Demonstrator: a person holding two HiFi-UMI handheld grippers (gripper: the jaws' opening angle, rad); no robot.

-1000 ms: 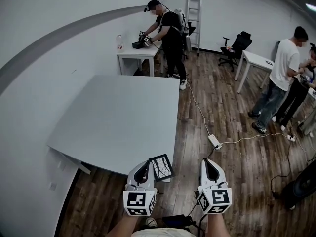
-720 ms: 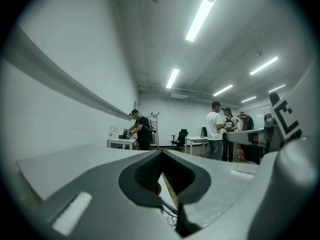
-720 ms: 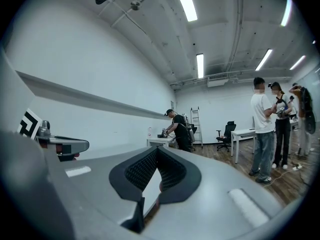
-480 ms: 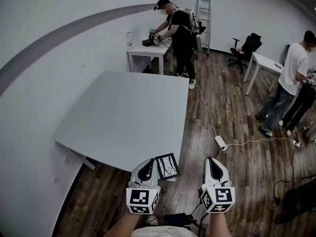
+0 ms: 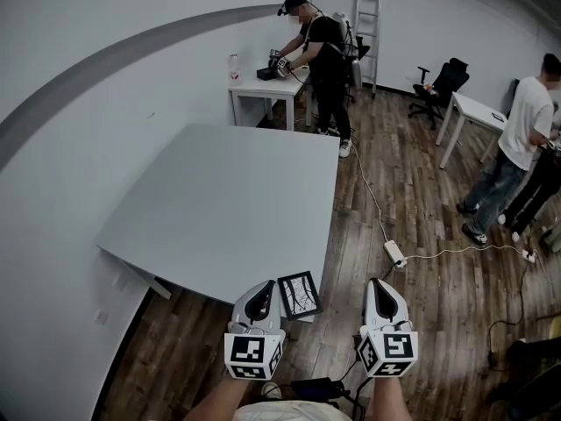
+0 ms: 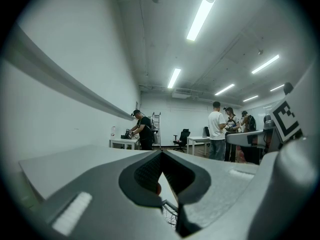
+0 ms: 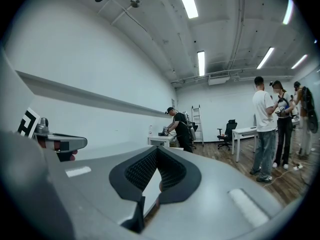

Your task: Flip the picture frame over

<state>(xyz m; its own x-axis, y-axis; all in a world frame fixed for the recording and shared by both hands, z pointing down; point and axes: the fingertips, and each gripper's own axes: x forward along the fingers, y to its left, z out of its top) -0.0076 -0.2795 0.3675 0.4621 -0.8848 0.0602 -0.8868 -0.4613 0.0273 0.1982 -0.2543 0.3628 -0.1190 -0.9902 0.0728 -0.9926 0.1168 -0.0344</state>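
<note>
neither gripper has shifted since a second ago. left gripper (image 5: 263, 288) is closed, empty, just beside the picture frame (image 5: 299, 295); right gripper (image 5: 377, 285) closed too, off the worktop (image 5: 228, 209). frame lies face up on the worktop's near corner, long axis toward its far edge. wooden floor (image 5: 421, 305) surrounds the worktop.

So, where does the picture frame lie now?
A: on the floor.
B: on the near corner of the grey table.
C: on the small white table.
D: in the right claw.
B: the head view shows the picture frame on the grey table's near corner, beside the left claw.
</note>
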